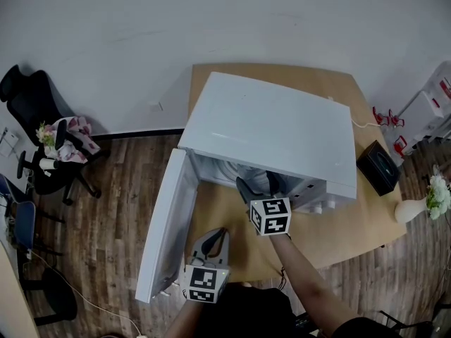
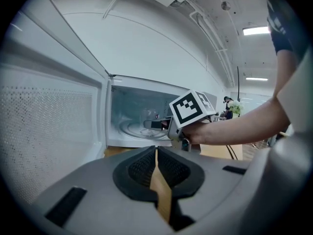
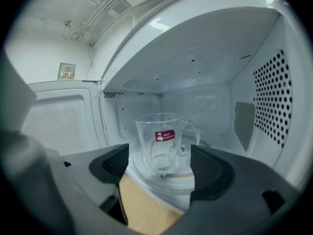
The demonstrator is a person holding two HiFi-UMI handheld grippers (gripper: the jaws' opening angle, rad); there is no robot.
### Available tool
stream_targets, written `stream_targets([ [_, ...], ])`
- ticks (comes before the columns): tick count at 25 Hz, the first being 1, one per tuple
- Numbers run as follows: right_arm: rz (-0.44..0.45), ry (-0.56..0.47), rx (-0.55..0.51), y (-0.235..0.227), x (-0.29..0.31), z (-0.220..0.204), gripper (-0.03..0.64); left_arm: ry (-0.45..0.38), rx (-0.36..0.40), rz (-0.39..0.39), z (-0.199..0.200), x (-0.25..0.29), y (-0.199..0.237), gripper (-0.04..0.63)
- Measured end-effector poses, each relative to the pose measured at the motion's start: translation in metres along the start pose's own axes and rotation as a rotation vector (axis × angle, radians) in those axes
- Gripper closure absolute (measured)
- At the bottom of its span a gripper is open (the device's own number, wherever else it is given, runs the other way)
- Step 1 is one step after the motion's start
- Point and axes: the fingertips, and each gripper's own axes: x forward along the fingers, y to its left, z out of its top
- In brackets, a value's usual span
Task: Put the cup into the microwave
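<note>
A clear glass cup [image 3: 161, 141] with a red label and a handle on its right stands upright on the glass turntable [image 3: 146, 179] inside the white microwave [image 1: 275, 129]. My right gripper [image 3: 159, 168] is open at the oven's mouth, its jaws wide apart, and the cup stands just beyond them, untouched. In the head view the right gripper [image 1: 259, 185] reaches into the cavity. The left gripper [image 1: 211, 241] hangs back in front of the open door [image 1: 168, 224], shut with nothing between its fingers. From the left gripper view the cup [image 2: 146, 116] shows faintly inside.
The microwave sits on a wooden table [image 1: 352, 224]. A black box [image 1: 379, 166] lies at its right, and a white vase of flowers [image 1: 423, 203] stands off the right edge. An office chair [image 1: 42, 139] is at far left. The door swings out to the left.
</note>
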Motion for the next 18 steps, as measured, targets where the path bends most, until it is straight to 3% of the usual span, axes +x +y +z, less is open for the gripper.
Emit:
stream_targets([
  [7, -0.005, -0.009, 0.011, 0.001, -0.021, -0.002, 0.268, -0.01, 0.014, -0.013, -0.001, -0.011, -0.01, 0.581],
  [18, -0.023, 0.056, 0.039, 0.007, -0.063, -0.019, 0.27, -0.03, 0.051, -0.046, 0.001, -0.028, -0.025, 0.581],
])
